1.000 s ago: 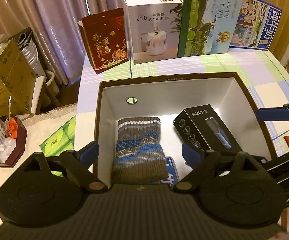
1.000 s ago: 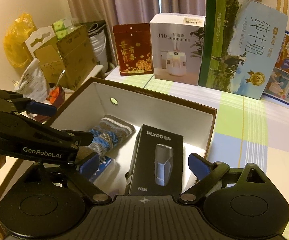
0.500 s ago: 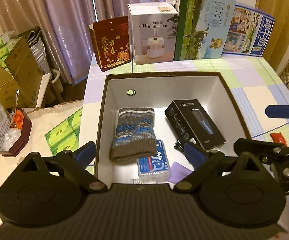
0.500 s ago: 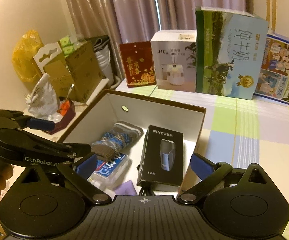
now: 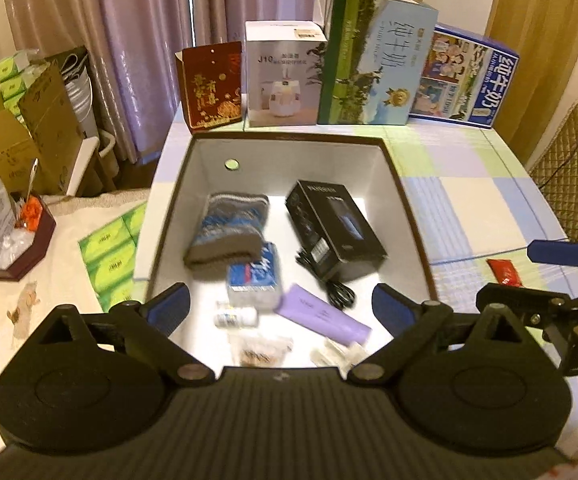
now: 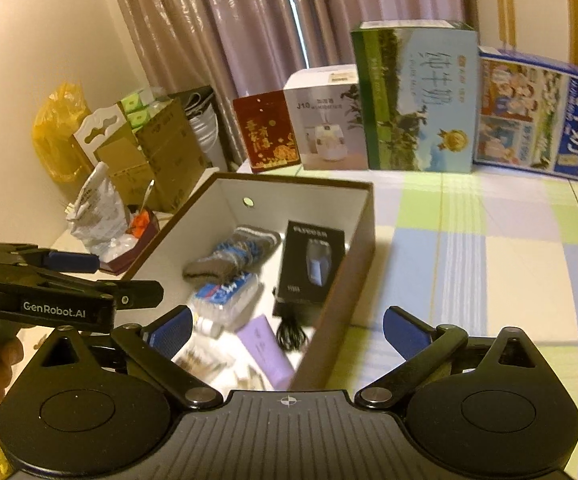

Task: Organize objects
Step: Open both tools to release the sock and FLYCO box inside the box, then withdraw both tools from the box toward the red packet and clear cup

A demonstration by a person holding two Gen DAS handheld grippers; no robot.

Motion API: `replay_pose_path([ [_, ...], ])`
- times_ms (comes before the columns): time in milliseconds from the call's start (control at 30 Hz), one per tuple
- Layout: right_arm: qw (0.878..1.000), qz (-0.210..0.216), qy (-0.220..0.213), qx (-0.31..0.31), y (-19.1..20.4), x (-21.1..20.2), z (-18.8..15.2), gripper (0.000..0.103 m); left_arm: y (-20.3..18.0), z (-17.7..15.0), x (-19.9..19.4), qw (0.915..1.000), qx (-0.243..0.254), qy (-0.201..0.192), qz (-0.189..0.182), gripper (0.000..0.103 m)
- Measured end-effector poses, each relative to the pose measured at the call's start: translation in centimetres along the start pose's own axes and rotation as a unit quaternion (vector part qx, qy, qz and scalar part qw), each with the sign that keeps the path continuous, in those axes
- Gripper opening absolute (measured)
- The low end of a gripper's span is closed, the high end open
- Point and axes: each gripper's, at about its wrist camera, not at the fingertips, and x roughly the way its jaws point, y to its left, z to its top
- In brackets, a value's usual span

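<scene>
A brown-rimmed box (image 5: 289, 136) with a white inside stands on the checked table. In it lie a knitted striped sock (image 5: 225, 232), a black shaver box (image 5: 337, 228), a blue tissue pack (image 5: 255, 280), a purple tube (image 5: 325, 316), a black cable (image 5: 339, 292), a small bottle (image 5: 235, 318) and sachets (image 5: 259, 350). My left gripper (image 5: 281, 306) hovers above the box's near end, its jaws opening with nothing between them. My right gripper (image 6: 285, 325) is open and empty over the box's right wall (image 6: 341, 280). The sock (image 6: 229, 258) and shaver box (image 6: 313, 266) also show there.
Along the table's back stand a red box (image 5: 213, 84), a humidifier box (image 5: 285, 76) and two milk cartons (image 5: 373, 64). A red packet (image 5: 503, 270) lies right of the box. Green tissue packs (image 5: 109, 252) and cardboard boxes (image 5: 33, 128) are left; a quilted chair (image 5: 577, 172) is right.
Both grippers have drawn back and up from the box, so its near end with the tube, cable, bottle and sachets has come into view. Both pairs of jaws stand slightly wider.
</scene>
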Motion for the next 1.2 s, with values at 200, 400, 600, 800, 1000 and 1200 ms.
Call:
replay_pose_path([
  [200, 1.0, -0.004, 0.007, 0.014, -1.4, -2.9, -2.4, 0.1, -2.3, -2.1, -2.1, 0.9999, -0.013, -0.005, -0.005, 0.096],
  [400, 1.0, -0.003, 0.019, 0.022, -2.7, -5.0, -4.7, 0.1, -4.2, -4.4, -3.4, 0.9998, -0.022, 0.003, -0.003, 0.096],
  [600, 0.999, 0.003, 0.04, 0.018, -3.9, -6.3, -6.6, 0.1, -6.2, -6.6, -4.2, 0.9993, -0.028, 0.023, -0.003, 0.096],
  [800, 0.998, -0.002, 0.061, 0.033, -6.0, -7.4, -8.4, 0.1, -9.0, -8.6, -4.3, 0.9983, -0.027, 0.048, -0.021, 0.096],
  [1000, 0.996, -0.007, 0.073, 0.047, -7.9, -8.9, -9.6, 0.1, -11.9, -9.8, -4.1, 0.9969, -0.021, 0.067, -0.035, 0.096],
  [1200, 0.993, -0.028, 0.094, 0.07, -10.4, -9.9, -11.2, 0.1, -14.8, -10.6, -3.3, 0.9957, -0.015, 0.081, -0.043, 0.096],
])
